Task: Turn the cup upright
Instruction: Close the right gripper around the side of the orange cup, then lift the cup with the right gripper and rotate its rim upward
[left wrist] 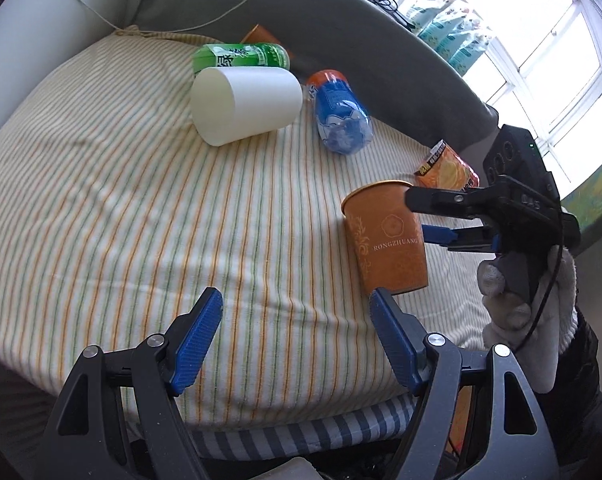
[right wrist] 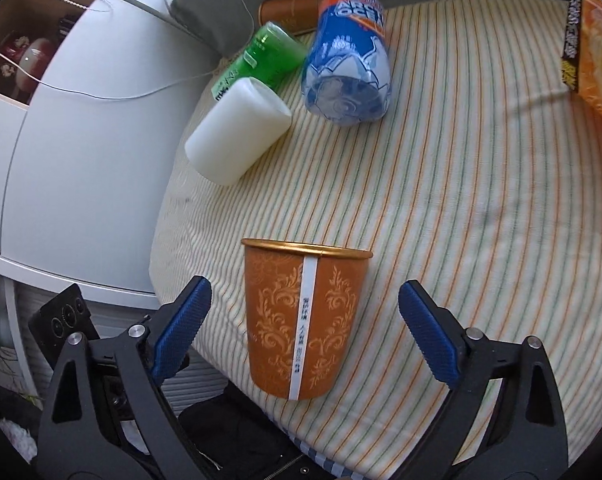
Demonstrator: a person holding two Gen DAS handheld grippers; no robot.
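An orange paper cup (left wrist: 385,236) with gold patterning stands upright, rim up, near the front edge of the striped cushion (left wrist: 141,184). It also shows in the right wrist view (right wrist: 301,320). My right gripper (right wrist: 305,328) is open, its blue pads on either side of the cup with gaps on both sides; it shows from the side in the left wrist view (left wrist: 425,216). My left gripper (left wrist: 297,340) is open and empty, low over the cushion's front, just left of the cup.
A white cup (left wrist: 245,104) lies on its side at the back, beside a green bottle (left wrist: 241,56), a blue-labelled bottle (left wrist: 341,116) and another orange cup (right wrist: 293,10). An orange snack packet (left wrist: 447,170) lies right. A white cabinet (right wrist: 81,160) stands left of the cushion.
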